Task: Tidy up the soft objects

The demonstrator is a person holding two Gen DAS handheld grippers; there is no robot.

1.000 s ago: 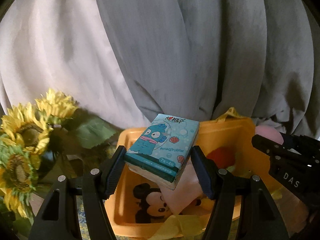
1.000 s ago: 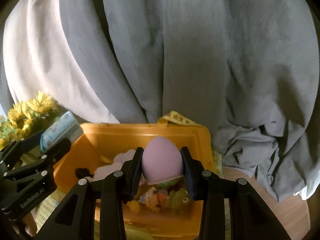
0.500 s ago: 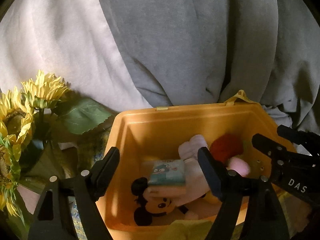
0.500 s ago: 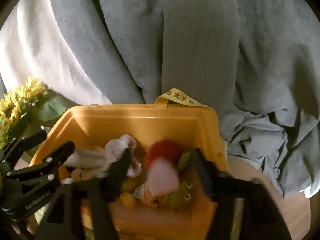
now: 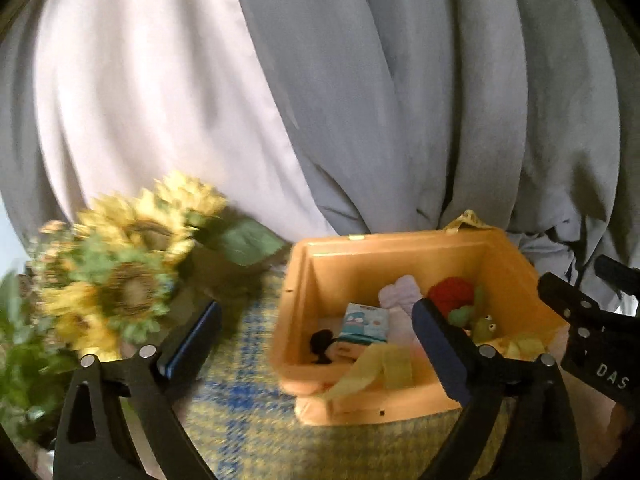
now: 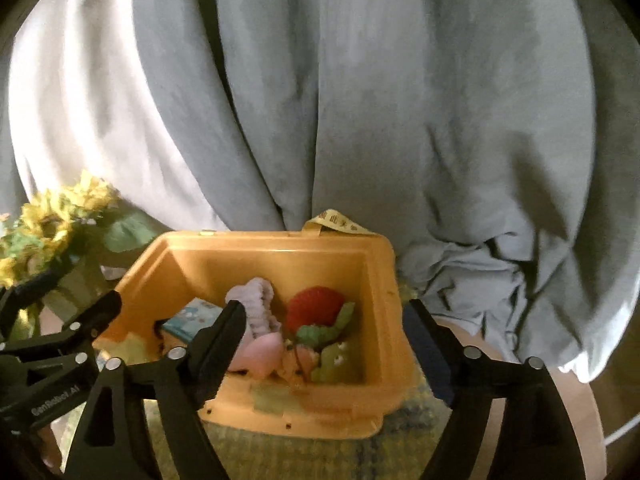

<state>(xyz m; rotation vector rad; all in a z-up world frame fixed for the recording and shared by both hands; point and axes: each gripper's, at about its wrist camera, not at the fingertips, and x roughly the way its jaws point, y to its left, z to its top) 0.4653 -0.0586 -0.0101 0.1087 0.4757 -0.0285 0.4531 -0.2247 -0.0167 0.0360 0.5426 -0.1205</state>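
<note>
An orange plastic bin point(image 5: 400, 248) point(image 6: 276, 256) holds several soft things. A teal cartoon tissue pack point(image 5: 366, 322) point(image 6: 192, 318) lies flat on a black-eared mouse plush point(image 5: 322, 344). A pink egg sponge point(image 6: 262, 354) rests beside a lilac fluffy item point(image 6: 256, 308), a red pompom point(image 5: 450, 294) point(image 6: 316, 308) and a green frog toy point(image 5: 484, 326) point(image 6: 332, 358). My left gripper point(image 5: 316, 344) hangs in front of the bin, its jaws opening wide with nothing between them. My right gripper point(image 6: 324, 344) is also back from the bin, jaws opening, nothing held.
Artificial sunflowers point(image 5: 124, 280) point(image 6: 52, 224) crowd the left side. Grey and white curtains point(image 5: 360, 100) hang close behind the bin. A yellow and blue woven mat point(image 5: 248, 392) lies under it. A yellow ribbon tag point(image 6: 338, 224) sticks up from the bin's back rim.
Both grippers let go and opened: the tissue pack and the pink egg sponge dropped into the bin. Both grippers then drew back, so the bin looks smaller and farther.
</note>
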